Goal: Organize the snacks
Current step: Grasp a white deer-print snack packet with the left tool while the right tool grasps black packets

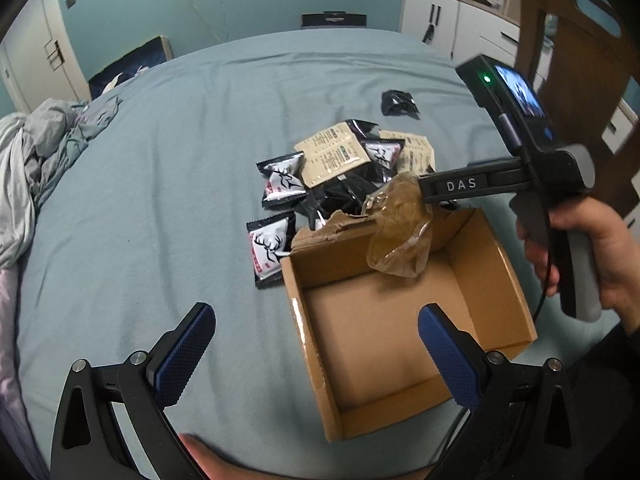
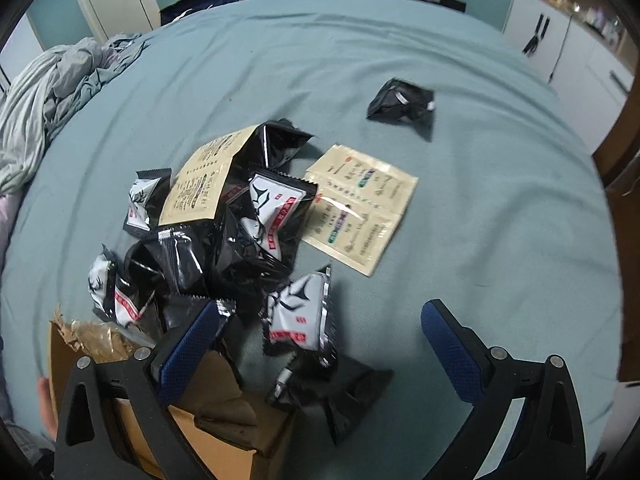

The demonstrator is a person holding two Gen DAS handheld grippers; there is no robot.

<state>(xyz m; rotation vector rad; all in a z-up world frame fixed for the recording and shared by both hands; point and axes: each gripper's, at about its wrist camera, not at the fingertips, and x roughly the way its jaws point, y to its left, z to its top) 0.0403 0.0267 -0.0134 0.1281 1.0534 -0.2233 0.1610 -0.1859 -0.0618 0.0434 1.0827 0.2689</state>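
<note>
So there's a pile of snack packets point(image 2: 224, 232) dumped in the middle of a bed point(image 2: 480, 240) with a teal sheet, mostly black wrappers with a white deer print, plus a couple of beige flat sachets point(image 2: 360, 216) mixed in, one lying flat just right of the pile. One lone black packet point(image 2: 402, 104) sits well apart from the rest, further up the bed. An open cardboard box point(image 1: 496, 264) is right next to the pile on the near side, nothing inside it as far as the left wrist view shows, with a torn flap and a crumpled bit of clear tape point(image 1: 400, 236) hanging off its far edge. The left tool point(image 1: 316, 344) hovers over the near edge of the box with its blue pads spread wide, gripping nothing. The right tool point(image 2: 320, 344) is also spread wide and empty, sitting just above the near end of the pile, with its left pad over a black packet by the box's corner. In the left view you can see the person's hand point(image 1: 592, 256) on the right tool's handle. Crumpled grey bedding point(image 1: 36, 160) is bunched at the far left.
</note>
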